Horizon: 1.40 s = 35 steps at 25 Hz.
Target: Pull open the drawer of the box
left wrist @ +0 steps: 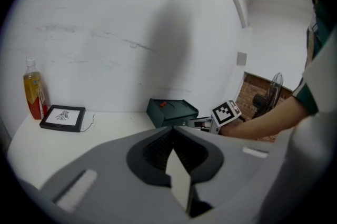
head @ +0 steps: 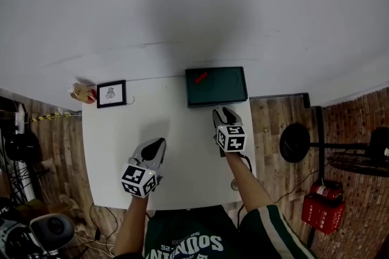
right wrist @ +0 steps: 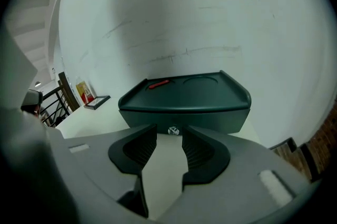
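Head view: white table (head: 182, 130) set against a white wall; person's two arms come in from the bottom edge, one gripper per hand.
Box: dk green box (head: 216, 86), at rear edge of table, back to the wall, right of ctr. Also seen in right gripper view (right wrist: 184, 97) and left gripper view (left wrist: 171, 111).
Box top: raised rim; small red piece (right wrist: 158, 84) lies near left end; round recess (right wrist: 202, 80) beside it.
Drawer: drawer front (right wrist: 210, 119) faces the right gripper, sits under the top rim, not pulled out.
Knob: small silvery knob (right wrist: 172, 130) at ctr of drawer front.
Right gripper: right gripper (right wrist: 169, 138) just in front of box, tips pointed at drawer (head: 223, 110). Jaws apart, wide gap. Knob shows in the gap at the tips; pads not pressing on it; nothing gripped.
Left gripper: left gripper (left wrist: 172, 132) over mid table, well short of box (head: 159, 143). Jaws together, tips meet, nothing between.
Picture frame: black picture frame (head: 111, 93) flat on table, rear left; well apart from box.
Bottle: bottle (left wrist: 32, 89), amber liquid, red label, upright at rear left corner, just beside frame.
Floor, right side: fan (head: 296, 142) on wood floor beside table.
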### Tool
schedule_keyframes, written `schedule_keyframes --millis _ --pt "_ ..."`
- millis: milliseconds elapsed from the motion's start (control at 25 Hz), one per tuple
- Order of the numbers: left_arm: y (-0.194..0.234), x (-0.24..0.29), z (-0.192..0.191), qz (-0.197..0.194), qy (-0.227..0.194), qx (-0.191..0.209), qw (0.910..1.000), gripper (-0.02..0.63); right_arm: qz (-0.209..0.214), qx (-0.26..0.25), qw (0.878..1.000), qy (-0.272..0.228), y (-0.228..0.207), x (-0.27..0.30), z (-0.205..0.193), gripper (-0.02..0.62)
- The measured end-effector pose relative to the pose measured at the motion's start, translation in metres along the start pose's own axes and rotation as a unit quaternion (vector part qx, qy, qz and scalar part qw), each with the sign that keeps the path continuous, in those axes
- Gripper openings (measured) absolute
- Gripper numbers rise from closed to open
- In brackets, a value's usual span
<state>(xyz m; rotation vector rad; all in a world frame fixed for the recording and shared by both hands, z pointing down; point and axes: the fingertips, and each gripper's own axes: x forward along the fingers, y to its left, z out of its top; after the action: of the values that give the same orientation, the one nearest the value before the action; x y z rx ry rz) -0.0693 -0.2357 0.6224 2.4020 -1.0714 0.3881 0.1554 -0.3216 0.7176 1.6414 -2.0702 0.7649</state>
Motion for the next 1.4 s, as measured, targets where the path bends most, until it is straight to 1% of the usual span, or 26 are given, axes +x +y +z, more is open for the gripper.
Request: schedule_keyframes --millis 280,320,400,480,680,880,1400 --pt "0.012 -0.004 -0.01 0.005 0.013 -0.007 0.9999 0.052 -0.024 0.0 0.999 0.023 -0.014 0.024 -0.009 0.124" --pt "0.014 -0.004 -0.011 0.006 0.015 -0.009 0.9998 0.052 -0.022 0.0 0.999 0.023 -0.013 0.026 -0.009 0.115" --pt "0.016 -0.005 -0.013 0.007 0.016 -0.011 0.9998 0.052 -0.018 -0.002 1.0 0.025 -0.01 0.028 -0.01 0.077" --pt "0.016 -0.006 -0.015 0.007 0.018 -0.011 0.9998 0.052 -0.019 -0.004 0.999 0.026 -0.009 0.028 -0.011 0.071" --pt "0.016 -0.01 -0.018 0.006 0.02 -0.011 0.9997 0.052 -0.023 -0.004 0.999 0.032 -0.007 0.021 -0.016 0.071" --pt "0.012 -0.012 -0.024 0.002 0.022 -0.015 0.9996 0.052 -0.026 0.001 0.999 0.034 -0.002 0.008 -0.028 0.071" --pt "-0.009 -0.022 -0.032 -0.001 0.015 -0.014 0.9998 0.052 -0.017 0.001 0.999 0.041 0.007 -0.025 -0.062 0.071"
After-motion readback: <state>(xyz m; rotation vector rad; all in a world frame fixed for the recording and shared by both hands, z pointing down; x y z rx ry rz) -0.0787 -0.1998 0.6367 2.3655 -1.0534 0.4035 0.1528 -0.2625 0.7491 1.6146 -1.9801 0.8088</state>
